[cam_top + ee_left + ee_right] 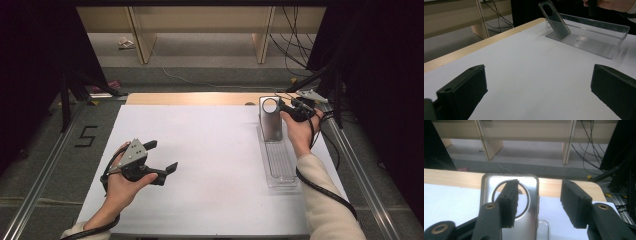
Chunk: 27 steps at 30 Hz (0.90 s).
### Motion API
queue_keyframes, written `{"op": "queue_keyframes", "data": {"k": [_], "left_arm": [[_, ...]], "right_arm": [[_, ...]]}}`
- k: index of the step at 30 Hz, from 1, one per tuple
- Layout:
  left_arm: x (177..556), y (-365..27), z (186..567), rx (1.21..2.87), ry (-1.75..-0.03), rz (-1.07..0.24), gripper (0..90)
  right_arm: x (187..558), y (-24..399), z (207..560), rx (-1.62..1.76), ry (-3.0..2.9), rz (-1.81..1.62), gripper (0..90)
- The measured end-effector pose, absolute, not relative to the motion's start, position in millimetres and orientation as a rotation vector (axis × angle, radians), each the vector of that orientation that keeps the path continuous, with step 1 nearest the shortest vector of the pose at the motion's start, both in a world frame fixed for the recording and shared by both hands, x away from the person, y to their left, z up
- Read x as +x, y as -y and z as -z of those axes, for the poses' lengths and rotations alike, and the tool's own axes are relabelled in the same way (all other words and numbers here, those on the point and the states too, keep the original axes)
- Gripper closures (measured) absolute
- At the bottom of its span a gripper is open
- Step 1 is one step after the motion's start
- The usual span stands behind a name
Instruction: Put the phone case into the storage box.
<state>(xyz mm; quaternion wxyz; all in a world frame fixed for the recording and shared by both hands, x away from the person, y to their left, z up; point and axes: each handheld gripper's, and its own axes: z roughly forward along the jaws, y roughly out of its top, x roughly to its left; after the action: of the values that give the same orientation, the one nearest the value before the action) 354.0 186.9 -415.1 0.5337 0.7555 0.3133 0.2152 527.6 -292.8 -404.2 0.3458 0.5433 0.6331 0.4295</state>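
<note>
Right claw (287, 106): jaws apart, nothing clamped. In the right gripper view one pad (509, 202) sits in front of the flat silver metal plate with a round cutout (510, 205), the other pad off the plate's edge at 3 o'clock with a gap between. Whether the near pad touches the plate face I cannot tell. In the high view the claw sits at the plate's top edge, 3 o'clock side, held by the right hand (299, 131).

Plate (271, 120) stands tilted, bottom edge inside the clear ribbed plastic tray (280, 167), at the tray's far end. Left gripper view shows the plate (555, 21) leaning in the tray (596, 41), cutout end up. Tray is long and narrow, running 12 to 6 o'clock at the counter's 3 o'clock side.

Left claw (162, 157): jaws wide open, empty. Held by the left hand (125, 182) above the white counter (210, 165) at roughly 8 o'clock, well apart from tray and plate. Its own view shows bare counter between both black jaws.

Outward: pale wooden strip (192, 98) along the counter's 12 o'clock edge, grey floor beyond, light wooden shelving legs (142, 40), black cables (292, 45) at 1 o'clock.
</note>
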Motion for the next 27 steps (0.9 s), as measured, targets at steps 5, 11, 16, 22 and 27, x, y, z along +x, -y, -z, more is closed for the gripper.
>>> {"op": "queue_keyframes", "data": {"k": [5, 11, 16, 22, 27], "left_arm": [[354, -187, 415, 1.802, -0.747, -0.513, 0.0], [354, -187, 416, 1.801, -0.750, -0.512, 0.0], [354, -187, 416, 1.806, -0.750, -0.511, 0.0], [355, -188, 417, 1.806, -0.752, -0.510, 0.0], [354, -187, 417, 1.807, -0.752, -0.509, 0.0]], "right_arm": [[525, 290, 403, 1.401, -1.654, -1.129, 38.6], [521, 290, 402, 1.388, -1.666, -1.141, 26.8], [515, 290, 399, 1.370, -1.682, -1.147, 20.3], [506, 293, 398, 1.355, -1.709, -1.160, 18.9], [500, 296, 396, 1.348, -1.731, -1.170, 18.7]]}}
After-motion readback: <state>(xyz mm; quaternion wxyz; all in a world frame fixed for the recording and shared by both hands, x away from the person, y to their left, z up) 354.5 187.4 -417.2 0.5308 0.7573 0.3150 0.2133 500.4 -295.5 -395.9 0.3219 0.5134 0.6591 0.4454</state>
